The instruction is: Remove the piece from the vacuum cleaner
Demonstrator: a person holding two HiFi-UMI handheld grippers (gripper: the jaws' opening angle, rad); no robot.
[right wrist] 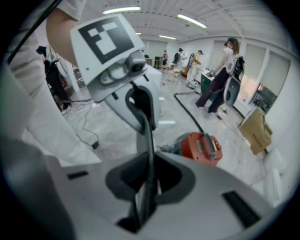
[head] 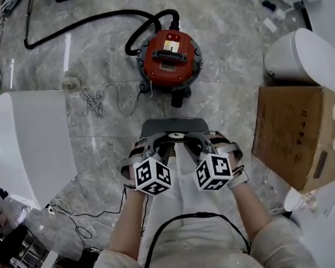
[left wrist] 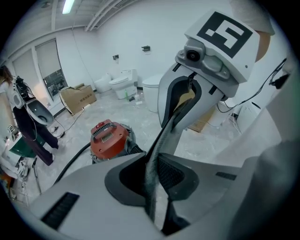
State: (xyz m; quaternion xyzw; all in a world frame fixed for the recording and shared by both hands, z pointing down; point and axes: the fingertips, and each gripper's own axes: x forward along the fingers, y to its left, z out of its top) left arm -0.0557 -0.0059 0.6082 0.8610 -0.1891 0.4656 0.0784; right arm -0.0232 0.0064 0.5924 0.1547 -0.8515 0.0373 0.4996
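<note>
The red vacuum cleaner (head: 169, 56) stands on the marble floor, its black hose (head: 84, 24) curling off to the left. Nearer to me, above the floor, both grippers hold a thin dark grey piece (head: 170, 126) by its near edge. My left gripper (head: 150, 144) is shut on its left part and my right gripper (head: 205, 140) on its right part. In the left gripper view the piece (left wrist: 152, 180) shows edge-on between the jaws, with the vacuum cleaner (left wrist: 108, 138) beyond. The right gripper view shows the same thin edge (right wrist: 148, 176) and the vacuum cleaner (right wrist: 201, 147).
A cardboard box (head: 297, 135) stands at the right with a white toilet (head: 303, 56) behind it. A large white curved unit (head: 24, 142) fills the left. Loose cables (head: 95, 101) lie on the floor. Several people (right wrist: 220, 79) stand far off in the right gripper view.
</note>
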